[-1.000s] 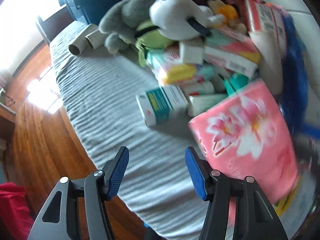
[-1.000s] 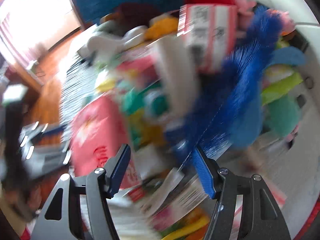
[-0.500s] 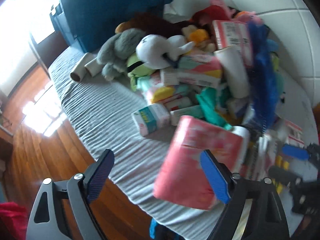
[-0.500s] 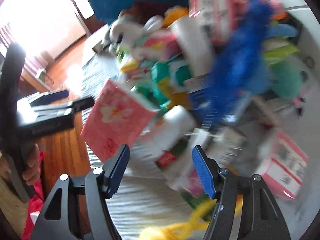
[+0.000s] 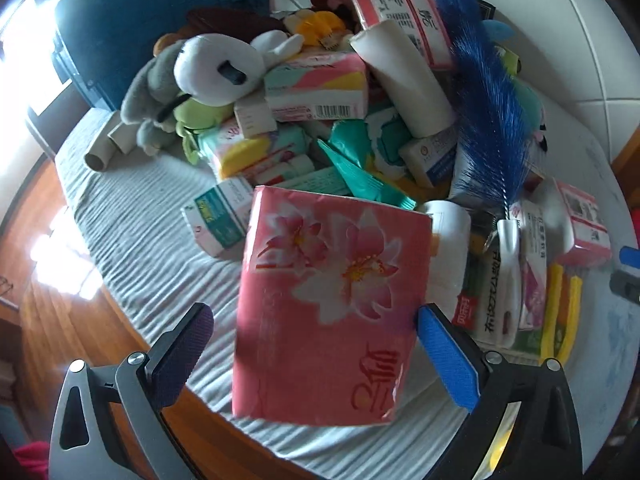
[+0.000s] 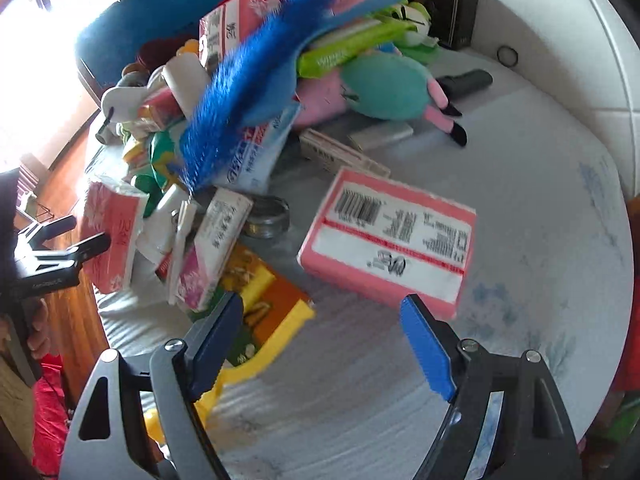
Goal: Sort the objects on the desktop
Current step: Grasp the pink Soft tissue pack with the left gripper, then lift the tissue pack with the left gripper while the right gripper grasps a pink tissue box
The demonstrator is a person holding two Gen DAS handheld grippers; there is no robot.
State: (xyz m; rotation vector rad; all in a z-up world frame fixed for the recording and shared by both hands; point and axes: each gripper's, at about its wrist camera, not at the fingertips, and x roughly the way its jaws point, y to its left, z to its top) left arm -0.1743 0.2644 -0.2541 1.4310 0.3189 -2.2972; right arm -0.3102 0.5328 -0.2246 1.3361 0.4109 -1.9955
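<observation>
Left gripper (image 5: 316, 344) jaws opening wide around pink floral tissue pack (image 5: 328, 304); right pad at pack's edge, left pad clear. Right gripper (image 6: 320, 344) also opening, nothing between pads; pink barcode pack (image 6: 388, 240) lies at 12 o'clock of it. Sorting looks barely started: pile (image 5: 360, 112) still heaped. Only right view shows plush toys (image 6: 380, 84) behind pile and person's hand (image 6: 38, 336).
</observation>
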